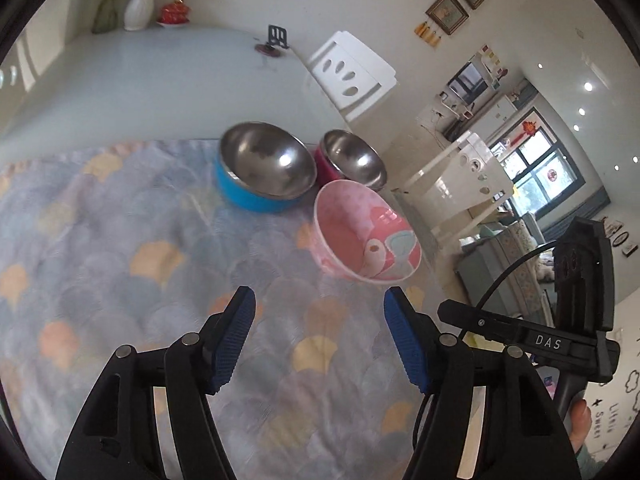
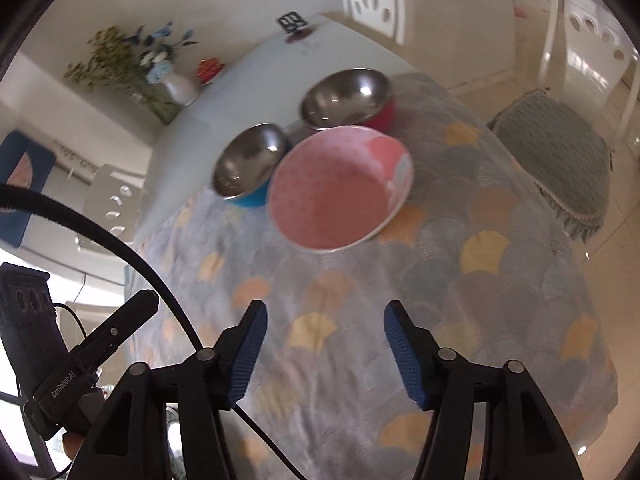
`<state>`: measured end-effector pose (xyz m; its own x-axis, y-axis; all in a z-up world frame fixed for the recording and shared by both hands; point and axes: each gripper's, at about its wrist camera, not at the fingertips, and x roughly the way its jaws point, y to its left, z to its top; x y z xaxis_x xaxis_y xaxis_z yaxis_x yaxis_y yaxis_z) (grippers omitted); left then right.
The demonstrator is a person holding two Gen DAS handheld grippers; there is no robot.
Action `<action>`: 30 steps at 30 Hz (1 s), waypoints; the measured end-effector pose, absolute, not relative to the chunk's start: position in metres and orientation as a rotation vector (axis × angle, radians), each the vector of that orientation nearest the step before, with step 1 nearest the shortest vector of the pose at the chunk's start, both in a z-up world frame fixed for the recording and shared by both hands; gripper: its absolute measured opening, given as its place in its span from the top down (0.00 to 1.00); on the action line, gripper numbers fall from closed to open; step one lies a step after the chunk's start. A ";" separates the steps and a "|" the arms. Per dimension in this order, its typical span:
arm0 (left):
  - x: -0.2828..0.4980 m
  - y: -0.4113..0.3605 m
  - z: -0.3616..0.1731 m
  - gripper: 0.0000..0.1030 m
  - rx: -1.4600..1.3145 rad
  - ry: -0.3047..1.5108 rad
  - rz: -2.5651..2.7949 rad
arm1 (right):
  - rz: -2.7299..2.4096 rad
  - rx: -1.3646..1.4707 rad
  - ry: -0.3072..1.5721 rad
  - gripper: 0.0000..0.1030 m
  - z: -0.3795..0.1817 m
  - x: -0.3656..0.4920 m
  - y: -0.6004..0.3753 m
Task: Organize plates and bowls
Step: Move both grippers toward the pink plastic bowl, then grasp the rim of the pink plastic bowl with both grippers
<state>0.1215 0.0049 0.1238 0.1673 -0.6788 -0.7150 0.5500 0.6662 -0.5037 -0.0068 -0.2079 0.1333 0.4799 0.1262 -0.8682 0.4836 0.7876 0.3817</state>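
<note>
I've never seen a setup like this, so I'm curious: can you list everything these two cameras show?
pink bowl: one, pink with a cartoon print, on the patterned cloth, nearest the claws
blue bowl: one, steel inside, blue outside, behind it
red bowl: one, steel inside, red outside, beside the blue one
patterned cloth: one, grey-blue with orange shells, over the table
vase: one, white, with flowers, far table end
chairs: white, around the table
left claw: blue pads, open, empty
right claw: blue pads, open, empty
</note>
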 end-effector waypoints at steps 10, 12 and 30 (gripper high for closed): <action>0.164 -0.072 0.069 0.52 -0.164 1.211 -0.807 | -0.256 0.598 1.128 0.28 0.089 0.053 -0.289; 0.167 -0.083 0.059 0.58 -0.166 1.231 -0.789 | -0.225 0.582 1.156 0.29 0.075 0.068 -0.297; 0.162 -0.095 0.037 0.86 -0.246 1.247 -0.684 | -0.009 0.440 1.239 0.86 0.041 0.084 -0.297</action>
